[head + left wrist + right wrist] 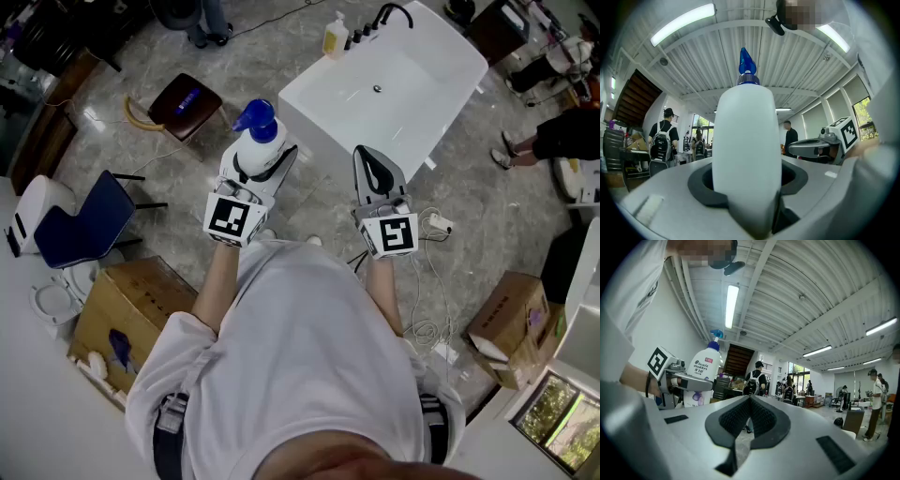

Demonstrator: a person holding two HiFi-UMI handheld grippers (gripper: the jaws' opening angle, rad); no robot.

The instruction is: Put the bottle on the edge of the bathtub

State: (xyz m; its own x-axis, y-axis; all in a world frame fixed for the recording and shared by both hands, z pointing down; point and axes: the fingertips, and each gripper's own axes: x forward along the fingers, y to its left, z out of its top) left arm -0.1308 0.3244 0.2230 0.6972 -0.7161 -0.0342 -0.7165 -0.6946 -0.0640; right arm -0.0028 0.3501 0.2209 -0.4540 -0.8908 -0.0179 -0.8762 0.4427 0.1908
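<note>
Marble floor [281, 56] short of the bathtub [412, 122]: left gripper [261, 167] fingers [698, 185] clamp the bottle [257, 131], not yet placed, while right gripper [375, 169] fingers [733, 420] stay-free, closed and empty.

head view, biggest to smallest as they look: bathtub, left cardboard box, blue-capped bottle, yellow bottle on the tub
1. bathtub
2. cardboard box
3. blue-capped bottle, though it sits nearer the camera, so it looks larger than it is
4. yellow bottle

L gripper [260, 167]: jaws clamped on bottle [260, 142], forearm out front. R gripper [377, 176]: jaws together, empty, alongside. Both aimed upward.
</note>
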